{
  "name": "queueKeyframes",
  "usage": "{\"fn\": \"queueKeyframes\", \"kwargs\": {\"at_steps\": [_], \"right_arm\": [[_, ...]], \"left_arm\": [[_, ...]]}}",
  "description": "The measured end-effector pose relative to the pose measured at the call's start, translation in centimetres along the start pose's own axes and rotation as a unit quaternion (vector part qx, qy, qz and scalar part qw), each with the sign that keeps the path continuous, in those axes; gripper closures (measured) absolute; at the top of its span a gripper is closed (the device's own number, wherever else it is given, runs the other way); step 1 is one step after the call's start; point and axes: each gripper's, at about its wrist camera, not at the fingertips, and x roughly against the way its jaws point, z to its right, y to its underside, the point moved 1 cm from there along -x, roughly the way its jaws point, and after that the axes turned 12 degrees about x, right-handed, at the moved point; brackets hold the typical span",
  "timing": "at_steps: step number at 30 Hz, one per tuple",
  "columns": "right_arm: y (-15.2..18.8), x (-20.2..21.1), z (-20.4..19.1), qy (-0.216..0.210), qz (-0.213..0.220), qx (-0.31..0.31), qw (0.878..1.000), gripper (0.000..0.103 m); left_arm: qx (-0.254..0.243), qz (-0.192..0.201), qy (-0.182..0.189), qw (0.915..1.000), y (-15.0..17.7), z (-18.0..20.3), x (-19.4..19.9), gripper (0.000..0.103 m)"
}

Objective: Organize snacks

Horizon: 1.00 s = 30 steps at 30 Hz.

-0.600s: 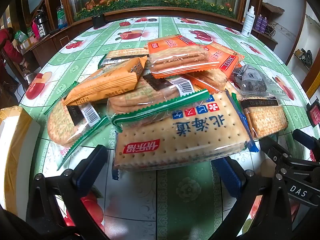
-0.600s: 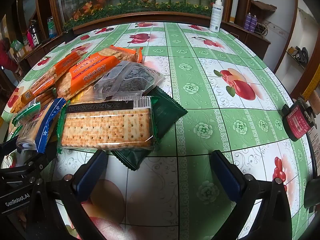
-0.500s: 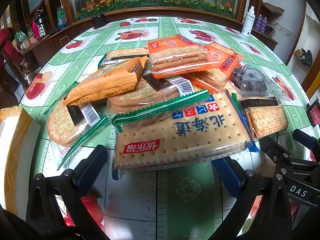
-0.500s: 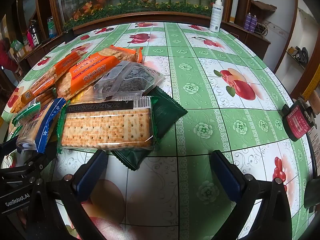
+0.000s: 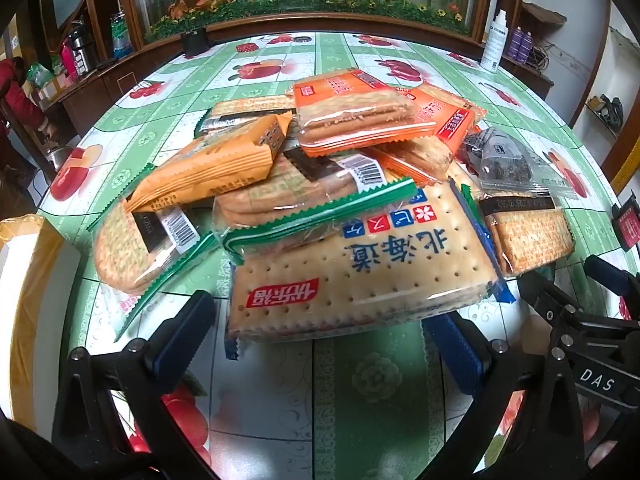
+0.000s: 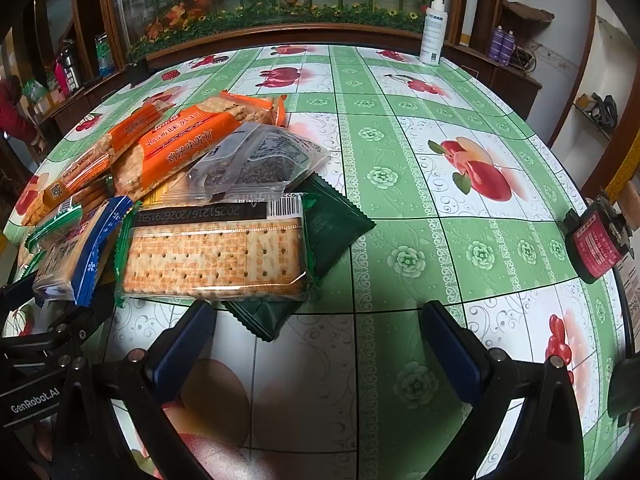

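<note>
Left gripper [image 5: 320,344], jaws spread wide and empty, angled down at a heap of snack packets on a round table [image 5: 360,392] covered in glossy green-and-white oilcloth printed with fruit. Directly ahead of its ribbed blue pads [image 5: 452,348] lies a large rectangular cracker pack [image 5: 360,268], clear film over pale, pin-holed biscuits, blue crimped ends; its near edge sits just beyond the fingertips, no contact visible. Ahead and to the left, a green-edged pack of round crackers [image 5: 128,248] and a matte orange foil packet [image 5: 208,168]; farther ahead, orange-wrapped sandwich crackers [image 5: 356,116] top the pile. A yellow-and-white box edge [image 5: 24,300] stands far left.

Right gripper [image 6: 316,340], likewise wide and holding nothing. Just ahead of its left finger [image 6: 180,344], a clear pack of square golden soda crackers [image 6: 212,256] rests on a dark green crimped foil pouch [image 6: 332,228]. Beyond these, a translucent packet of dark seeds [image 6: 256,160] and an orange cracker pack [image 6: 180,144]. Ahead-right, bare cloth; a white spray bottle [image 6: 432,32] stands at the far rim.
</note>
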Motion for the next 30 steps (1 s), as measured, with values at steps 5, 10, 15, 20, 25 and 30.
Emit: {"fn": "queueKeyframes", "kwargs": {"at_steps": [5,10,15,20,25,30], "right_arm": [[-0.2,1.4,0.0,0.012,0.011,0.012,1.000,0.001],[0.0,4.0,0.7,-0.004,0.043,0.012,0.999,0.000],[-0.2,5.9,0.6,-0.021,0.071,0.016,0.997,0.000],[-0.5,6.4,0.2,-0.037,0.081,0.025,0.996,0.000],[-0.7,6.9,0.0,-0.044,0.091,0.032,0.994,0.000],[-1.0,6.8,-0.5,-0.048,0.088,0.041,0.994,0.000]], "left_arm": [[-0.004,0.023,-0.010,0.9997,0.1,-0.8,2.0,0.000],[-0.010,0.070,-0.011,0.9974,-0.2,-0.7,5.1,0.000],[-0.006,0.094,-0.007,0.9955,-0.9,-1.2,6.7,0.000],[-0.006,0.105,-0.005,0.9944,-1.1,-1.5,7.5,0.000],[-0.006,0.109,-0.004,0.9941,-1.3,-1.5,7.8,0.000],[-0.002,0.109,-0.005,0.9940,-1.4,-1.7,7.7,0.000]]}}
